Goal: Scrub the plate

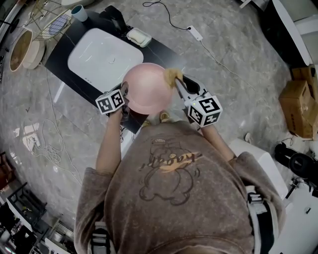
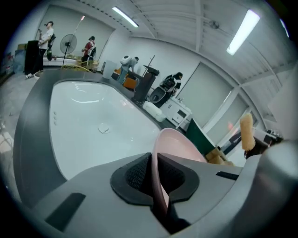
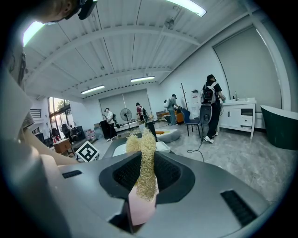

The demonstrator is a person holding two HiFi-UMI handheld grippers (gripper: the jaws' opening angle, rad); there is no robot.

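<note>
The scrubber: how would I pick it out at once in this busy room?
Find the white sink in the dark counter, then the pink plate held at its near end. At the plate's right edge, the right gripper clamps the scrubber. It is the only rough, straw-coloured, stringy tuft beside the smooth plate.

Pale pink plate [image 1: 146,88], plain and glossy, over a white sink [image 1: 99,59] set in a black tabletop [image 1: 62,52]. The scrubber [image 1: 173,75] is straw-yellow woven mesh with a pink backing. Black-and-white square markers on both the left gripper [image 1: 124,97] and the right gripper [image 1: 177,83]. Grey marbled floor [image 1: 238,84], and a teal cup [image 1: 78,12].
</note>
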